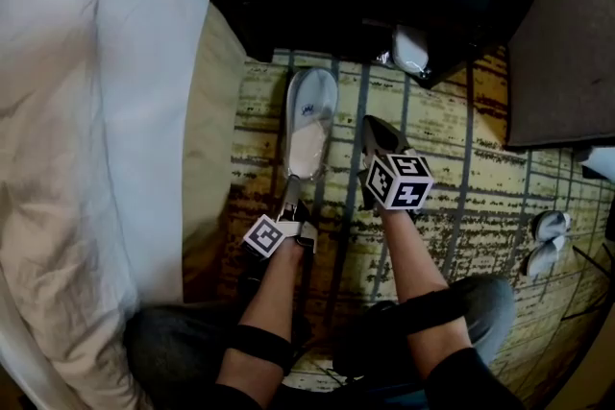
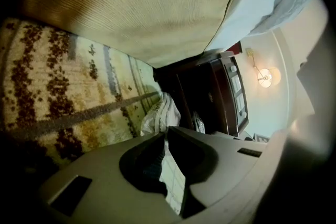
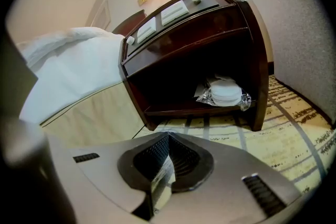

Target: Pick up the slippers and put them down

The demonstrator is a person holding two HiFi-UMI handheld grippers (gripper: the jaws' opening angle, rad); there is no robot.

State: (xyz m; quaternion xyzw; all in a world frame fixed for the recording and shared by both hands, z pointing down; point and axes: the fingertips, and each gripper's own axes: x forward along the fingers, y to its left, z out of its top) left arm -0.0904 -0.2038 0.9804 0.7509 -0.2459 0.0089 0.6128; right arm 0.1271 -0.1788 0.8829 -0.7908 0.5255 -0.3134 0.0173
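A white slipper (image 1: 311,115) lies on the patterned carpet in front of the nightstand, toe toward it. My left gripper (image 1: 291,185) is shut on the slipper's heel end. In the left gripper view white checked fabric (image 2: 172,176) sits pinched between the jaws, and the rest of the slipper (image 2: 160,115) hangs beyond them. My right gripper (image 1: 372,126) hovers just right of the slipper, apart from it. Its jaws (image 3: 168,138) are shut, and only a thin pale sliver shows where they meet; I cannot tell what it is.
A dark wooden nightstand (image 1: 365,5) stands ahead, with a plastic-wrapped white bundle (image 3: 226,93) on its lower shelf. The bed (image 1: 96,110) runs along the left. Another white pair (image 1: 550,240) lies on the carpet at the right. A person's knees (image 1: 423,322) are below.
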